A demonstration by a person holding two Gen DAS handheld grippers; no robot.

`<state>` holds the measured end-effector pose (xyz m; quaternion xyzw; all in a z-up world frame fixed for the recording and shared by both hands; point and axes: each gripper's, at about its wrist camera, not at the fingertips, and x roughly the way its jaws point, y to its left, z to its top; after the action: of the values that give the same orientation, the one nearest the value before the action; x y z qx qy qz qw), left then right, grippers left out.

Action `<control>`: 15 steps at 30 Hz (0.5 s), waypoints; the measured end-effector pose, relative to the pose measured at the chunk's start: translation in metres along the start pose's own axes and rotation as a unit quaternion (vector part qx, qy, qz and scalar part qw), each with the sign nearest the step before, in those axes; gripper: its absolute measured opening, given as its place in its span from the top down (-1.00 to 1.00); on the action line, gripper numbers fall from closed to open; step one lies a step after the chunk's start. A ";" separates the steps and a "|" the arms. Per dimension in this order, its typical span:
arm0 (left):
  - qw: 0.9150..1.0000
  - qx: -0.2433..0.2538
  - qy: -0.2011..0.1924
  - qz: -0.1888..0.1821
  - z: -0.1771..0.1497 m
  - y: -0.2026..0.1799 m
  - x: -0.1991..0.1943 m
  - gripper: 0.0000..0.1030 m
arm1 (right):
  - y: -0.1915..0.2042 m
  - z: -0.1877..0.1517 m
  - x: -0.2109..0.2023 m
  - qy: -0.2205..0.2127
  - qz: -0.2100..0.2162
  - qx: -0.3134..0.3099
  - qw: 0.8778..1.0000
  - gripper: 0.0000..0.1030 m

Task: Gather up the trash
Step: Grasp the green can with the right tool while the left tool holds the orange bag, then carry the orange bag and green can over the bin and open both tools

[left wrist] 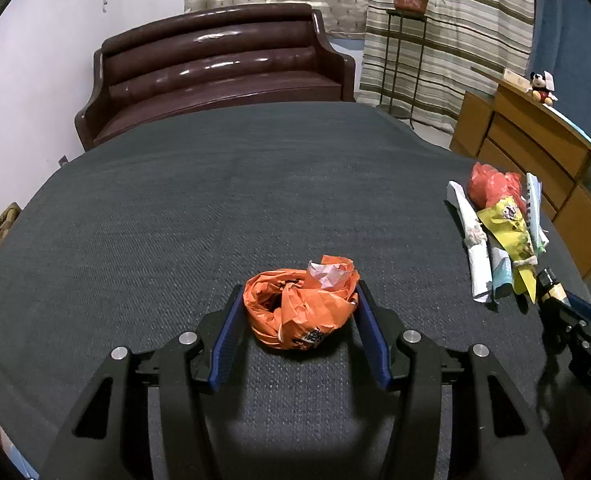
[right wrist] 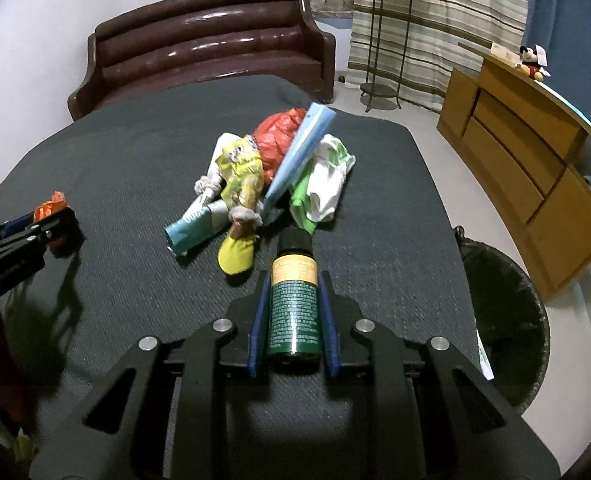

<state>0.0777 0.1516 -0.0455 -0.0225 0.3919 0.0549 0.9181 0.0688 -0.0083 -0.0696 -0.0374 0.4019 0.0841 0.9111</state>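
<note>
A crumpled orange plastic bag point(left wrist: 295, 312) with a bit of white paper in it lies on the dark grey tablecloth point(left wrist: 215, 200). My left gripper point(left wrist: 299, 292) is shut on the bag, its blue pads pressing both sides. In the right wrist view, a small dark green bottle point(right wrist: 294, 304) with a yellow label and black cap lies between the blue pads of my right gripper point(right wrist: 294, 280), which is shut on it. Just beyond the bottle sits a pile of trash point(right wrist: 263, 168): red bag, yellow wrapper, blue packet, white and green wrappers. The left wrist view has this pile point(left wrist: 499, 224) at the far right.
A dark bin with a black liner point(right wrist: 503, 320) stands on the floor off the table's right edge. A brown leather sofa point(left wrist: 223, 72) is behind the table. A wooden cabinet point(right wrist: 527, 168) and a plant stand point(right wrist: 383, 40) are at the right.
</note>
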 end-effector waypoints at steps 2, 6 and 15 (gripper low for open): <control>1.000 0.001 0.000 0.001 -0.001 0.000 -0.001 -0.04 | -0.002 0.000 0.001 0.001 -0.002 0.006 1.000 0.55; 1.000 0.001 0.001 0.003 0.000 0.001 -0.002 -0.04 | -0.003 0.002 0.004 0.005 -0.001 0.006 1.000 0.53; 1.000 0.002 0.000 0.004 -0.001 -0.003 -0.003 -0.03 | -0.003 0.001 0.000 -0.003 -0.006 -0.002 1.000 0.55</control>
<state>0.0754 0.1487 -0.0435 -0.0192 0.3917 0.0580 0.9181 0.0697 -0.0113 -0.0688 -0.0409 0.3990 0.0799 0.9126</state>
